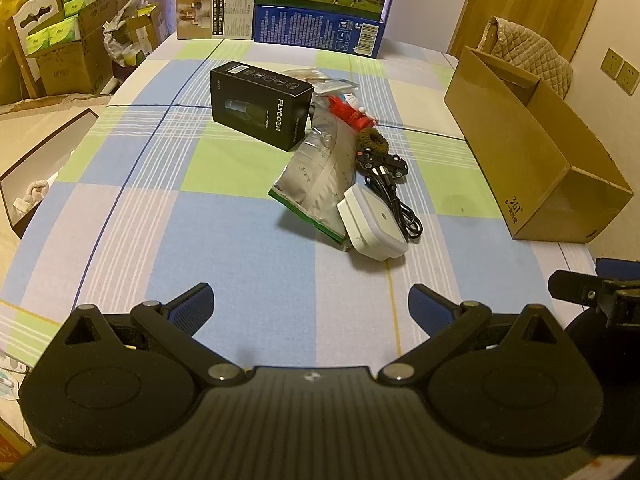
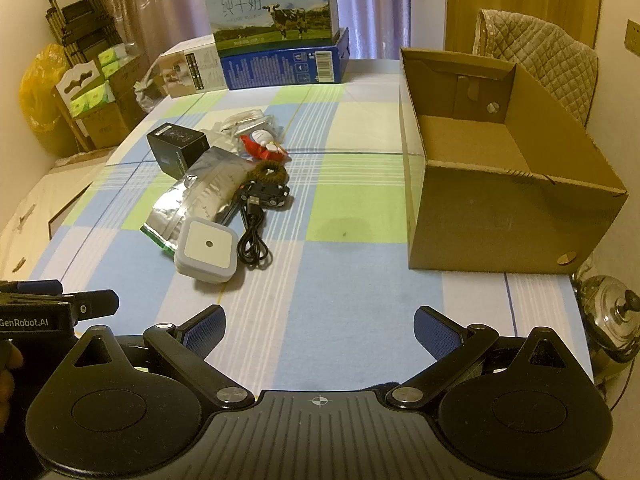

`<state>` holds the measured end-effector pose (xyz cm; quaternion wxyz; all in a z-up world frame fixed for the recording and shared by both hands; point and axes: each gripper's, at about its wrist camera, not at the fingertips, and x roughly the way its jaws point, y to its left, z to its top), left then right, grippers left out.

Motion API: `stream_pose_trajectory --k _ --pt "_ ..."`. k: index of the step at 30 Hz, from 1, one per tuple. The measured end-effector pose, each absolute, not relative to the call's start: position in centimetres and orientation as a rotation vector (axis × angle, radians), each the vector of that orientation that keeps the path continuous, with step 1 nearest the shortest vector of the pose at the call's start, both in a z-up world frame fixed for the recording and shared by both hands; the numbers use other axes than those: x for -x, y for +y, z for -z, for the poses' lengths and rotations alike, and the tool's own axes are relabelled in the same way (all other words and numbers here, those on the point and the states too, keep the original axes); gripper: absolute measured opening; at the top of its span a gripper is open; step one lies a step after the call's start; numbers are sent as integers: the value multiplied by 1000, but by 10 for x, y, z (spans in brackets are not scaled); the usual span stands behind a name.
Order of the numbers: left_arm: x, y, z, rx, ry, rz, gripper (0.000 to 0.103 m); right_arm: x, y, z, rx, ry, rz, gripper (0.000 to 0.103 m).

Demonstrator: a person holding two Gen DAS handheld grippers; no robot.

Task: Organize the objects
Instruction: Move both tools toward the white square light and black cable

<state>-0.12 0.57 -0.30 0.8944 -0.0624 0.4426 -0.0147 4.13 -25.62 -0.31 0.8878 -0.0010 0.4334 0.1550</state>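
Both hand-held grippers hover low over the near end of the worktop, which is covered in a blue, green and white checked cloth. The left hand-held gripper has its fingers spread wide with nothing between them, same deal for the right hand-held gripper.

The right wrist view looks down into the open cardboard box on the right side and it's bare inside; the left view only catches its outer wall and the printing on the near end. The right view also shows a shiny metal pot lid off the worktop's right edge.

The clutter sits mid-worktop, well apart from the box: a black FLYCO box farthest back, a silver foil pouch with its long axis running away from the cameras, a white square night light nearest, touching the pouch's near end, and a coiled black USB cable just beside it. A red toy figure lies behind.
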Motion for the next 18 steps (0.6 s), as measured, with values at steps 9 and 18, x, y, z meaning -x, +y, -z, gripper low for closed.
stream_pose_trajectory --k 9,18 --pt "3 5 -1 121 902 16 102 -36 -258 -4 -8 886 -314 99" --pt "3 1 -13 54 873 24 102 -37 -252 -16 -11 854 -335 97"
